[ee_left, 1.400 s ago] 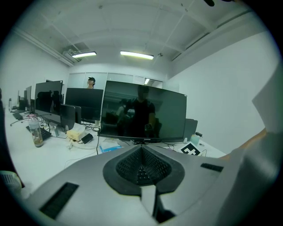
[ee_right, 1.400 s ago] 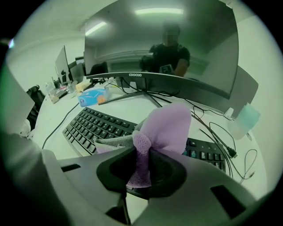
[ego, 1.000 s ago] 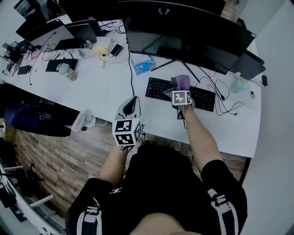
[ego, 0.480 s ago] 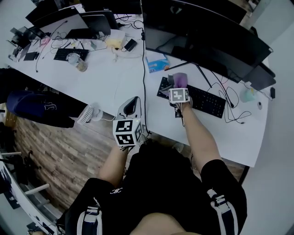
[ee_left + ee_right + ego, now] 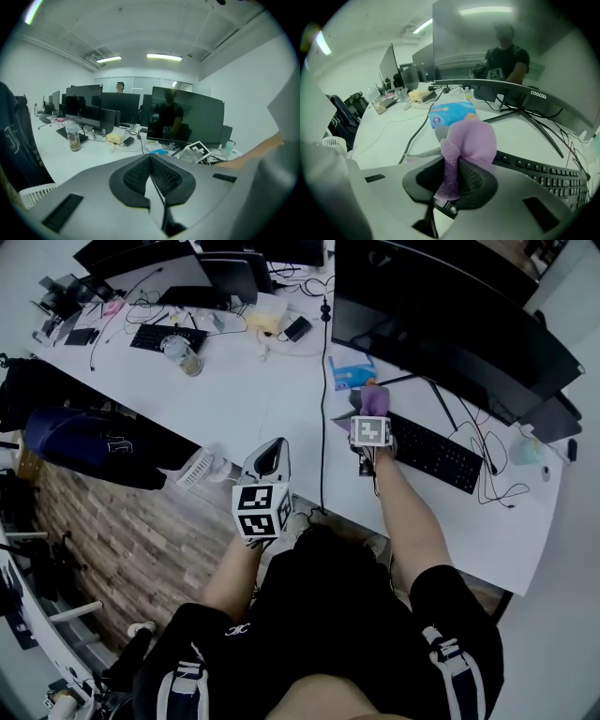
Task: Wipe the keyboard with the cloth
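A black keyboard (image 5: 436,454) lies on the white desk (image 5: 272,399) under a big monitor. My right gripper (image 5: 367,411) hovers over the keyboard's left end, shut on a purple cloth (image 5: 375,397). In the right gripper view the cloth (image 5: 472,140) bulges out from between the dark pads, and the keyboard (image 5: 548,176) runs off to the right just below it. I cannot tell whether the cloth touches the keys. My left gripper (image 5: 273,448) is held at the desk's front edge, left of the keyboard. Its jaws meet with nothing between them (image 5: 151,176).
A blue tissue packet (image 5: 352,371) lies just behind the keyboard's left end, beside the monitor (image 5: 450,324) stand. A black cable (image 5: 324,362) runs across the desk. A small white fan (image 5: 197,468) sits at the desk's edge, and a jar (image 5: 180,354) and a second keyboard (image 5: 169,337) lie far left.
My right gripper with the cloth has slid left along the keyboard, from its left-middle to its left end. The head view has swung too. The left gripper stays put.
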### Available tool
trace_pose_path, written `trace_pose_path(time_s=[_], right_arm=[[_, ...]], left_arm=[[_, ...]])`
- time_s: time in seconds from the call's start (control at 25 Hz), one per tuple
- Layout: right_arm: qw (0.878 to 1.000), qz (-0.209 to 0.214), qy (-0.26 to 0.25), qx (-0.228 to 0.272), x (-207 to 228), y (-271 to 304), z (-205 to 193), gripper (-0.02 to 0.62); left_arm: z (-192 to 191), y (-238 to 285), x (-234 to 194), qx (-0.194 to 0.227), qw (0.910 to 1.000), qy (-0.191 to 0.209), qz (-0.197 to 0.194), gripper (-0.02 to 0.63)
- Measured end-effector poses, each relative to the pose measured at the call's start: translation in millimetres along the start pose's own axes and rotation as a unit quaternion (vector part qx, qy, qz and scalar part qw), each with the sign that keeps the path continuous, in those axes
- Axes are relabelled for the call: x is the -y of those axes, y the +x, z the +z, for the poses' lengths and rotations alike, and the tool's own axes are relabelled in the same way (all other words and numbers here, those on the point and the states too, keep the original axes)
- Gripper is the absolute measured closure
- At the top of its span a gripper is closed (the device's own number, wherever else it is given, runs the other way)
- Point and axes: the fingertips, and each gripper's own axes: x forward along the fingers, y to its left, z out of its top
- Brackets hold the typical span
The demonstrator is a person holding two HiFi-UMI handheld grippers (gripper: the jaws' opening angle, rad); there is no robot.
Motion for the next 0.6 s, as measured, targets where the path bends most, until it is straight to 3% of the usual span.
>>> trace_pose_path(time_s=[0.4,0.6], right_arm=[[0.999,-0.035,-0.012,0.007,-7,-8,10,0.506],[0.997,-0.049,0.010,0.065,-3,-41,13,0.506]], left_arm=[[18,-10,-28,0.022,0.9996,0.006,-0.016,0.594],[31,-13,-18,0.042,0.9984,0.006,-0.038,0.594]])
